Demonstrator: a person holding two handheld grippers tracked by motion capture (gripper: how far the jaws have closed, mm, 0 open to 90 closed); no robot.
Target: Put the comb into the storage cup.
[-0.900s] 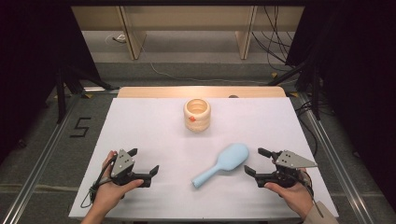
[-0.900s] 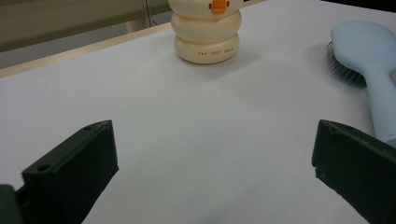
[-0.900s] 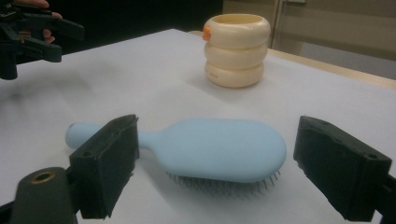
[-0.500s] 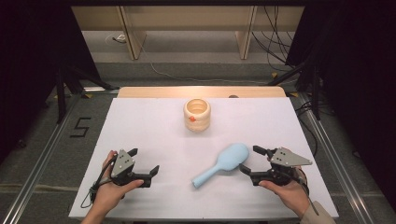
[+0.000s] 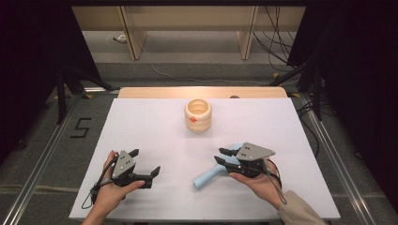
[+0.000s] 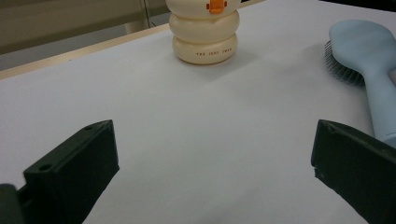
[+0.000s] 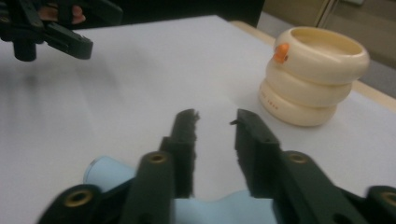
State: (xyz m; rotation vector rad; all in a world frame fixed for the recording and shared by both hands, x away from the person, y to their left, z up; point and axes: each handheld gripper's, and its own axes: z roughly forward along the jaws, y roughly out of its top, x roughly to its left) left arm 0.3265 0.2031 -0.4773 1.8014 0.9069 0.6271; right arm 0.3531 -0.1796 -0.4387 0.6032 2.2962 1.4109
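A light blue hairbrush (image 5: 209, 178) lies on the white tabletop (image 5: 141, 126), its bristled head (image 6: 369, 56) toward the right. My right gripper (image 5: 219, 155) hovers over the brush head, which it hides; the jaws stand a narrow gap apart with nothing between the tips (image 7: 215, 116), and the blue brush (image 7: 107, 170) shows beneath them. A cream ringed cup (image 5: 198, 115) with an orange beak stands upright at the back middle (image 6: 204, 32) (image 7: 313, 84). My left gripper (image 5: 146, 161) rests at the front left, jaws wide open and empty (image 6: 212, 135), also seen far off (image 7: 100, 30).
A wooden strip (image 5: 202, 92) borders the table's far edge. Metal rails (image 5: 42, 164) run along both sides, with dark stands and cables (image 5: 277, 51) on the floor behind. White surface lies between the two grippers and the cup.
My right gripper has moved left, from beside the brush to over its head, and its jaws stand closer together. The left gripper, the brush and the cup have stayed put.
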